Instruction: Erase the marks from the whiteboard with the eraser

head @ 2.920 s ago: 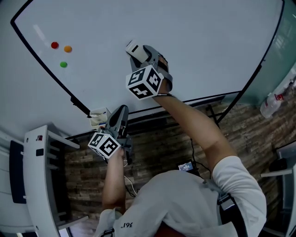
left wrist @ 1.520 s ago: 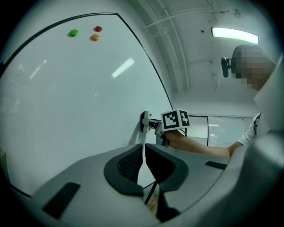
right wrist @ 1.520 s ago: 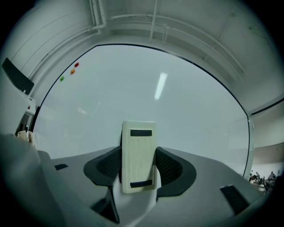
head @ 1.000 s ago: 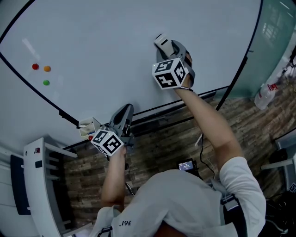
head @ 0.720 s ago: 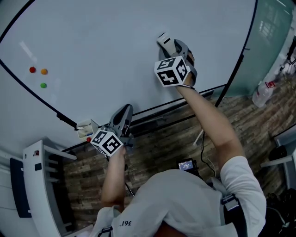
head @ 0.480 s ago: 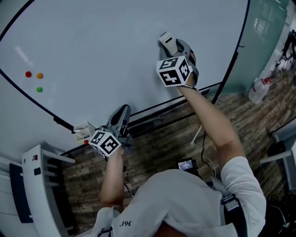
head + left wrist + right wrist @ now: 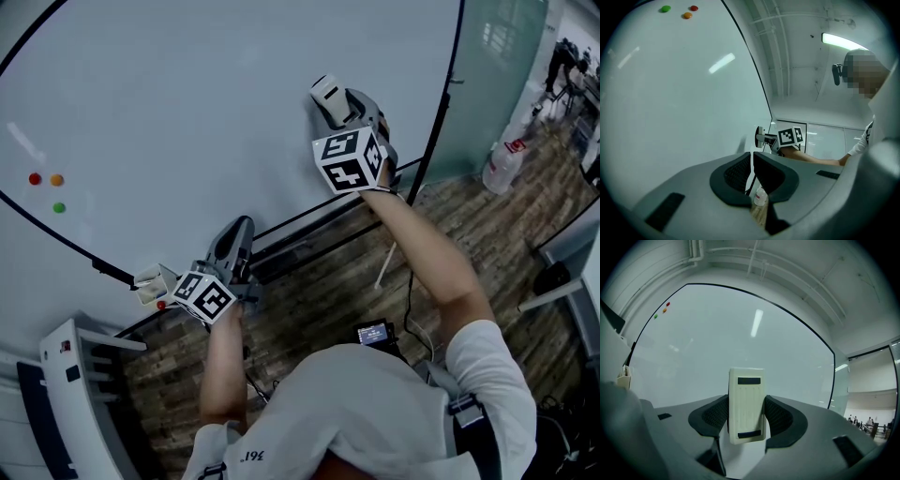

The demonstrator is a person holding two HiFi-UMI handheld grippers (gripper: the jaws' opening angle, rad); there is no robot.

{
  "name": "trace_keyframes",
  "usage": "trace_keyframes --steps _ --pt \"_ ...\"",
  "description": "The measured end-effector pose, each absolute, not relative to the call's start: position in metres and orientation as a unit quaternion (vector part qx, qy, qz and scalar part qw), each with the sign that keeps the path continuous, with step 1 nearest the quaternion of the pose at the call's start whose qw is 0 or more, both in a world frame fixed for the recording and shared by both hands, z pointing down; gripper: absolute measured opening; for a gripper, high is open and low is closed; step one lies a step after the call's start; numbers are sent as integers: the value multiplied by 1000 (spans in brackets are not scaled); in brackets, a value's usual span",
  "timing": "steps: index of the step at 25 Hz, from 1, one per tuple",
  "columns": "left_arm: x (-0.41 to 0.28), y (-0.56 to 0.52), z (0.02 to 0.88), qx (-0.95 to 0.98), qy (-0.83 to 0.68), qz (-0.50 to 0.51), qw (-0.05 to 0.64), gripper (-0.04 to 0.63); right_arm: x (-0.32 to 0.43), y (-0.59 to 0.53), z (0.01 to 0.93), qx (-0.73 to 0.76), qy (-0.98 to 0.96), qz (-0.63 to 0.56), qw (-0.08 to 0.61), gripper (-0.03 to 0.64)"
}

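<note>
Clamping eraser (image 7: pixel 746 405) upright, right gripper (image 7: pixel 330 101) sits seemingly against whiteboard (image 7: pixel 206 112), near right edge; rest of board lies leftward, no marks discernible. Left gripper (image 7: pixel 234 239) closed, empty, low.

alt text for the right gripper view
The right gripper clamps a cream eraser upright between its jaws, facing a broad whiteboard with no pen marks visible. Three small dots, red, orange and green, sit near the board's upper left edge.
</note>
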State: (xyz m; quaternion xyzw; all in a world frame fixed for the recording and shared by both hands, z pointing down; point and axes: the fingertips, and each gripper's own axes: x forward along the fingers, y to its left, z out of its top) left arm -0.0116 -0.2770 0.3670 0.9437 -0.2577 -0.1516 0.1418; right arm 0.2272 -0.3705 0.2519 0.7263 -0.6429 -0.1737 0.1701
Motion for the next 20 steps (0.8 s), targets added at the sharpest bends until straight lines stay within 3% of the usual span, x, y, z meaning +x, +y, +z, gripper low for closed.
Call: trace_keyframes --steps 20 --pt "-3 -256 365 947 -241 -156 141 14 218 -305 263 709 -673 -168 124 253"
